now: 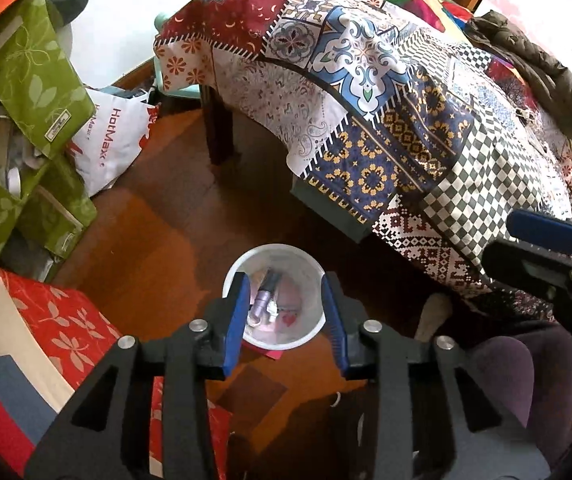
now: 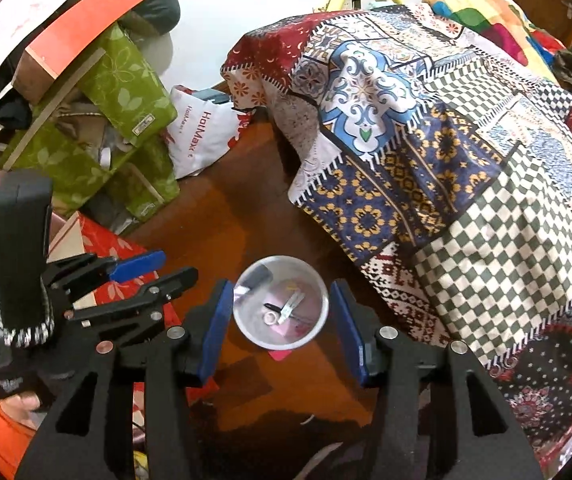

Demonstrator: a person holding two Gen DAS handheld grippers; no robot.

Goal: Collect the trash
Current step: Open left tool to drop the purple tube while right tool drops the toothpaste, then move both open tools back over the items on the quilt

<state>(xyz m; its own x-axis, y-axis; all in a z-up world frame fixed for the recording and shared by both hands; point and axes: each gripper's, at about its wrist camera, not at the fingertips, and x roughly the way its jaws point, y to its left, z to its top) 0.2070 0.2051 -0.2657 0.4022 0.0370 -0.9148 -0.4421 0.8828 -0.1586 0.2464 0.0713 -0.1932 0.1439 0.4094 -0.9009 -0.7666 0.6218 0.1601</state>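
The left gripper (image 1: 284,312) is hanging open and empty over the white bin (image 1: 274,340) on the wooden floor (image 1: 146,240), its fingers framing the rim. The right gripper (image 2: 282,316) is hovering likewise, wide open, holding nothing. Trash (image 2: 286,308) is lying inside the bin, directly ahead of both; neither looks nearer. The patchwork-covered bench (image 2: 446,160) is standing to the right.

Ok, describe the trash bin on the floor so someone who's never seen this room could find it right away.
Find the table draped in a patchwork cloth. On the wooden floor just in front of its hanging edge stands a small round white bin, open-topped, with scraps inside. It is the only round white container among green and red floral boxes.
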